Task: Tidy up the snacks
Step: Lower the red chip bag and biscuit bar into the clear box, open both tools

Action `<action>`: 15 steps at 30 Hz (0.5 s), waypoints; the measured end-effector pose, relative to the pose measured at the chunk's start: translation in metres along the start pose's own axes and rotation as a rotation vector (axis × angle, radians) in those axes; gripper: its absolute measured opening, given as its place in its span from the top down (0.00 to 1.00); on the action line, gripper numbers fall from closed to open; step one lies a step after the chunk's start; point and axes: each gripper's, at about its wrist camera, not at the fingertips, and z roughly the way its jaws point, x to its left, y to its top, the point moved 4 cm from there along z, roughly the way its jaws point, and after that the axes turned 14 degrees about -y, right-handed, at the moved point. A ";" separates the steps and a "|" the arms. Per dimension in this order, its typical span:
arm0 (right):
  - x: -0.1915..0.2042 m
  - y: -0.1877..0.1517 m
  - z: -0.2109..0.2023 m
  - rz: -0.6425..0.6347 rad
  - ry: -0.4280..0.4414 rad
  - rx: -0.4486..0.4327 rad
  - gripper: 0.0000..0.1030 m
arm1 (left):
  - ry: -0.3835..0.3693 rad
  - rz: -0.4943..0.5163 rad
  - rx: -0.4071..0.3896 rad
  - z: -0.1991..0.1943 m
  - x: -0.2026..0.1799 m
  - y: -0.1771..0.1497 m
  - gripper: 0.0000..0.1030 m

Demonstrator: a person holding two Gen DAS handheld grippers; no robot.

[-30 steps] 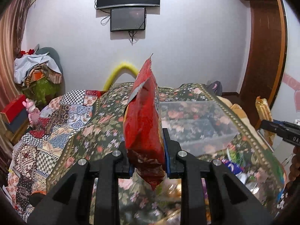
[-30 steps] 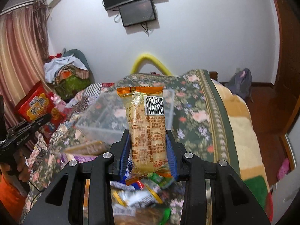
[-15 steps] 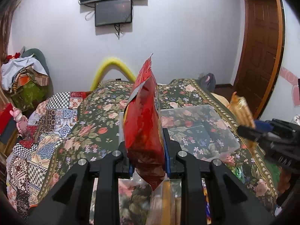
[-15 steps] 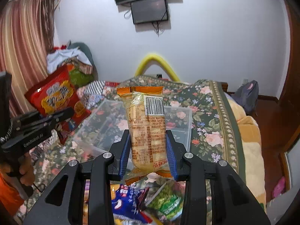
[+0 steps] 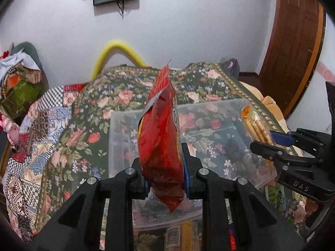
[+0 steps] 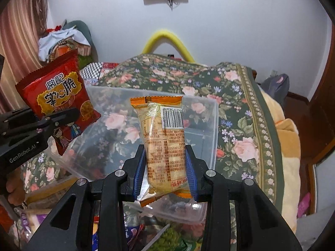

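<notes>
left side: the left hand-held gripper (image 5: 164, 167) is closed around a red snack bag (image 5: 160, 138), gripping it near the lower part so the bag stands upright, edge-on to the left wrist camera. in the right wrist view the same bag shows its printed face and hangs above the left rim of the container, not yet inside it.

centre: a clear plastic container (image 5: 117, 138) rests on the bed, on a floral bedspread (image 5: 125, 87). as far as both views show, the container holds nothing yet — the floral pattern reads through its floor and walls. its near wall is partly hidden behind the grippers, so that corner cannot be checked.

right side: the right hand-held gripper (image 6: 166, 172) is closed around an orange-wrapped biscuit pack (image 6: 163, 133), held upright with the barcode facing the camera. in the left wrist view this pack sits above the right rim of the container.

near edge: more loose snack packets (image 6: 167, 236) lie on the bed below the grippers, in front of the container; the details are blurred.

task status: judged early. two items are lifted and positioned over the container, neither released. remaining work — lower and release both packs inside, then collect the loose packets one pair at a time.
</notes>
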 end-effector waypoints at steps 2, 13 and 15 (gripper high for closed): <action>0.001 -0.001 0.005 -0.012 -0.001 0.014 0.68 | -0.010 -0.014 0.014 0.003 0.004 0.000 0.77; 0.007 -0.004 -0.003 -0.020 -0.012 0.027 0.62 | 0.000 -0.011 0.005 -0.012 0.006 -0.004 0.72; 0.007 -0.003 -0.015 -0.027 -0.019 0.000 0.60 | 0.010 0.001 -0.022 -0.026 0.002 -0.004 0.71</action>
